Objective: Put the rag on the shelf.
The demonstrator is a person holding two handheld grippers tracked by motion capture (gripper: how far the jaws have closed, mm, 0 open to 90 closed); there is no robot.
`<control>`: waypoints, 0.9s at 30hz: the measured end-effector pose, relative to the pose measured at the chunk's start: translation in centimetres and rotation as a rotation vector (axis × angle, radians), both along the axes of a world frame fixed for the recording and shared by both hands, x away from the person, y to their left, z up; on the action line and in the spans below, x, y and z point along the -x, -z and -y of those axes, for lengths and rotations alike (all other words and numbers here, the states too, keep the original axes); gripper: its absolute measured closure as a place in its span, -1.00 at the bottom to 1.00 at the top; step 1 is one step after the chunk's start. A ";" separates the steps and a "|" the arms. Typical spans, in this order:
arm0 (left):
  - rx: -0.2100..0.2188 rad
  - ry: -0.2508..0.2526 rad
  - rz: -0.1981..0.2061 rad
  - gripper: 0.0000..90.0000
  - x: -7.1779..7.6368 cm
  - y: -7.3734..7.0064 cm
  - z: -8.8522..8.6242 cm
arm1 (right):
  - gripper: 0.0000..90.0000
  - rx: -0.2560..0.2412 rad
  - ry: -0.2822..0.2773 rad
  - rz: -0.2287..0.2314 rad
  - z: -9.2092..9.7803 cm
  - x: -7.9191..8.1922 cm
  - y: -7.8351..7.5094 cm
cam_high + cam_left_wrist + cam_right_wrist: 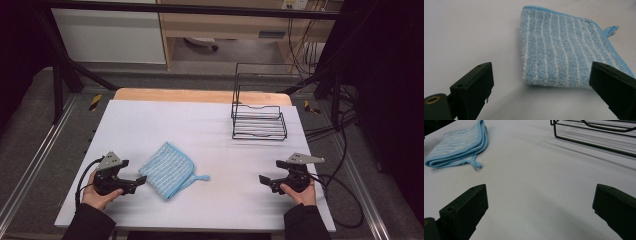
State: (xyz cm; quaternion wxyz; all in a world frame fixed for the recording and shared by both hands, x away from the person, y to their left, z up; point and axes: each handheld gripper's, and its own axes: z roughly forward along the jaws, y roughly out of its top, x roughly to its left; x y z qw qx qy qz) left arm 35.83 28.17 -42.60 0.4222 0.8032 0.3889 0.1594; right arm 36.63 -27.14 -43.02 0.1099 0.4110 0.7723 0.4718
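**Both claws apart, left claw at the folded cloth**

Left claw (141, 180): held low over the table (220, 125), near its front left. Jaws spread wide, nothing between them. In the left gripper view the two black jaws stand on either side of the near folded edge of the cloth (566, 55), close to it; whether they touch it I cannot tell.

Cloth (167, 169): light blue terry with thin white stripes and a blue bound edge, folded into a rough square, lying flat on the table left of centre, one corner pointing toward the person. A small blue hanging loop (201, 178) sticks out from its right side. The right gripper view shows the stacked folded layers (459, 145) and the loop (475, 164) lying on the table.

Right claw (263, 179): low at the front right, jaws wide apart and empty, well apart from the cloth, pointing left.

Black wire rack (259, 120): stands at the far right of the table, well apart from the cloth.
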 end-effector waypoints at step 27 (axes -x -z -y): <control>-0.058 0.059 -0.062 -0.27 1.2 -1.1 9.0 | -0.98 0.049 -0.006 -0.023 -1.4 -0.1 0.3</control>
